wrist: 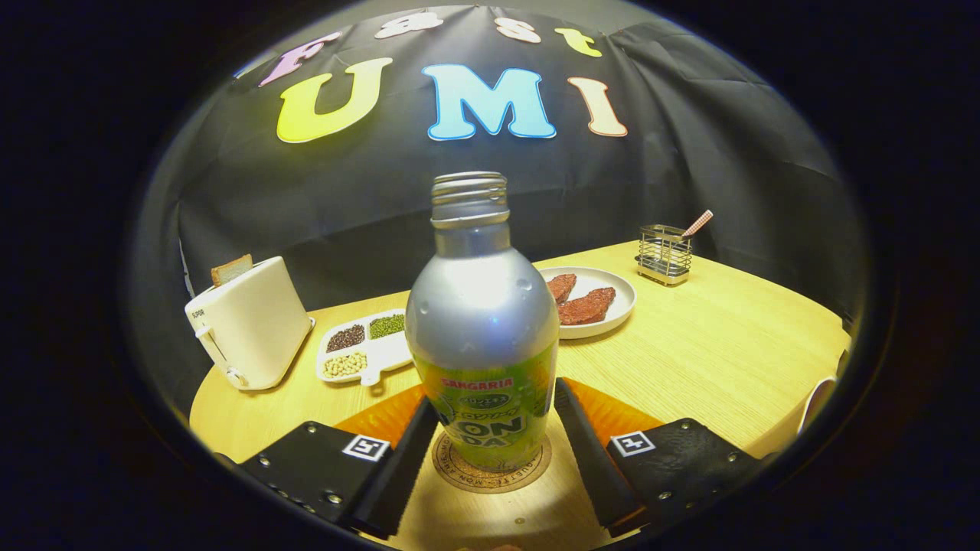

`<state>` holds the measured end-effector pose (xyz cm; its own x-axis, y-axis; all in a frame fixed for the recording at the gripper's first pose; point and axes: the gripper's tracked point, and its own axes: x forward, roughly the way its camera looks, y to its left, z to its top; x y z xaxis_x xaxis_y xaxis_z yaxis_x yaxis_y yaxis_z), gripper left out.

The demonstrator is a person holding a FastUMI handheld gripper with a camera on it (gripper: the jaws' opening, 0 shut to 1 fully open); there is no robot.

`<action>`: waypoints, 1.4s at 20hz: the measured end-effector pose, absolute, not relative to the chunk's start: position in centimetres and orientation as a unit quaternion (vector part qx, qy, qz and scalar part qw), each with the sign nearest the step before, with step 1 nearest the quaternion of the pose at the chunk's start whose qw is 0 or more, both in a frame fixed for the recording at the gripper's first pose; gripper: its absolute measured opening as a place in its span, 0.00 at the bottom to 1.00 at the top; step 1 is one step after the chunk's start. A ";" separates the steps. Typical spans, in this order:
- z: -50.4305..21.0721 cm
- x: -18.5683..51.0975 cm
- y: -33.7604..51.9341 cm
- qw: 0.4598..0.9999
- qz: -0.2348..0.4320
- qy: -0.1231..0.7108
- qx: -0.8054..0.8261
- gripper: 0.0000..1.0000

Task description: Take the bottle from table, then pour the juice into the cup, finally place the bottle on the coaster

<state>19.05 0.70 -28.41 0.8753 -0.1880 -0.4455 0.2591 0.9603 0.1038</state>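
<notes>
bottle [482, 337] stands straight up, open mouth on top, on coaster [490, 468] | claw [490, 436] fingers touch both sides, squeeze unclear | wooden tabletop [712, 352]

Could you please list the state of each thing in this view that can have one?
bottle: upright, cap off, standing on the coaster.
coaster: flat on the table, under the bottle.
hand-held gripper: fingers either side of the bottle; contact unclear.
toaster: a bread slice sticks up from its slot.
plate: holds two brown pieces.
divided tray: compartments filled with grains.
wire holder: upright, one utensil inside.
</notes>
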 end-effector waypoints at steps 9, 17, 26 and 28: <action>-25.0 17.5 1.7 0.974 -0.075 0.199 0.075 1.00; -17.8 13.6 3.0 0.985 -0.026 0.160 0.065 0.99; -8.2 10.7 3.7 0.992 0.017 0.105 0.072 0.99; -6.5 9.9 3.5 0.993 0.022 0.093 0.073 0.99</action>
<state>9.87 3.52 -6.51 0.9817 0.0573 -0.1817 -0.0300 0.9883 0.1496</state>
